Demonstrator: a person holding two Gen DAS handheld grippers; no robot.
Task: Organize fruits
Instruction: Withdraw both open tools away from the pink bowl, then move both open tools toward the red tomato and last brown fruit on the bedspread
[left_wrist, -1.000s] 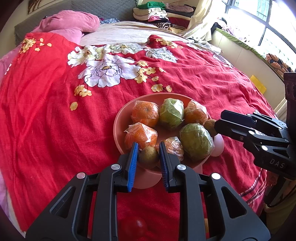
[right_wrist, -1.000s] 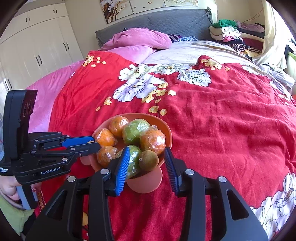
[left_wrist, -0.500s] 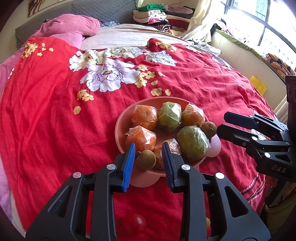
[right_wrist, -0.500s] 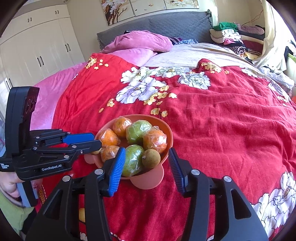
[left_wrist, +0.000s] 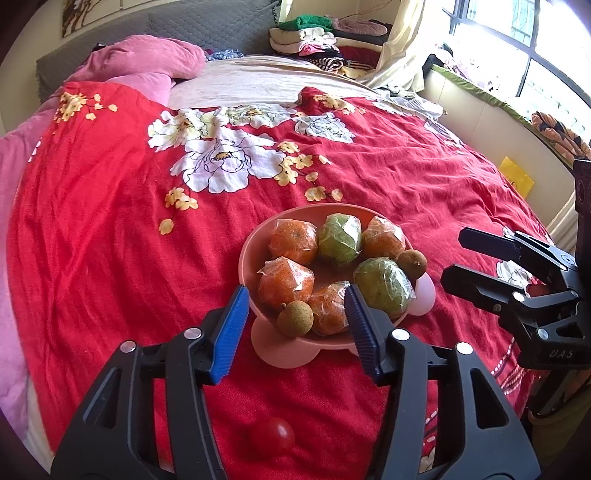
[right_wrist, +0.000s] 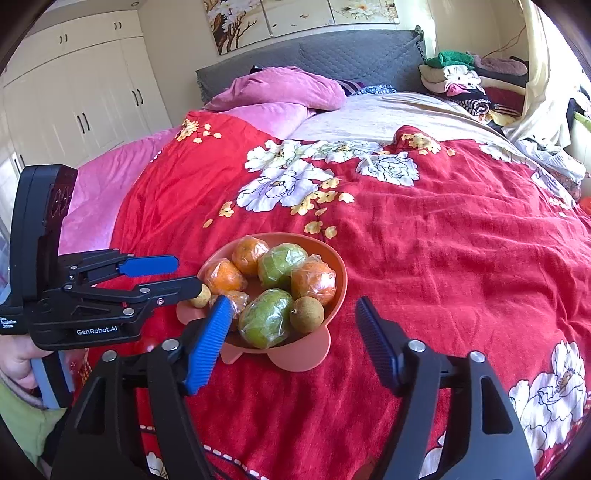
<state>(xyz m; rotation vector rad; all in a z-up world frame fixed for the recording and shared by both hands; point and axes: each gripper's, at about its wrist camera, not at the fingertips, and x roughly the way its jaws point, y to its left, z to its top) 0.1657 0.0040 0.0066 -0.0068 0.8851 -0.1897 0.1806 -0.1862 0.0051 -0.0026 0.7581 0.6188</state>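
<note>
1. Fruits fill the pink bowl (left_wrist: 246, 258), which sits on the red floral bedspread (left_wrist: 110, 221) toward the near edge of the bed, just ahead of both my grippers.
2. Nearest to me in the left wrist view, a small red fruit (left_wrist: 272, 435) lies loose on the bedspread, between the arms of my left gripper (left_wrist: 295, 317) and apart from the bowl.
3. My left gripper is released: its blue-padded fingers stand wide apart on either side of the bowl's near rim and touch no fruit.
4. A brown longan (left_wrist: 295, 318) sits at that near rim, between the spread fingers, beside a wrapped orange (left_wrist: 328, 310).
5. My right gripper (right_wrist: 295, 325) is also spread wide and grasps nothing; in its own view the fingers flank the bowl's near side, where a second longan (right_wrist: 306, 314) rests against a wrapped green fruit (right_wrist: 265, 317).
6. Further in, the bowl carries more plastic-wrapped oranges (left_wrist: 286, 282) and another green fruit (left_wrist: 340, 240) toward its far rim.
7. In the left view, the right gripper comes in from the right edge of the frame, just beside the bowl.
8. Beyond the bowl the bedspread runs up to a pink pillow (right_wrist: 284, 88) and a grey headboard (right_wrist: 332, 55) at the far end of the bed.
9. Folded clothes (right_wrist: 458, 79) are piled at the bed's far right corner.
</note>
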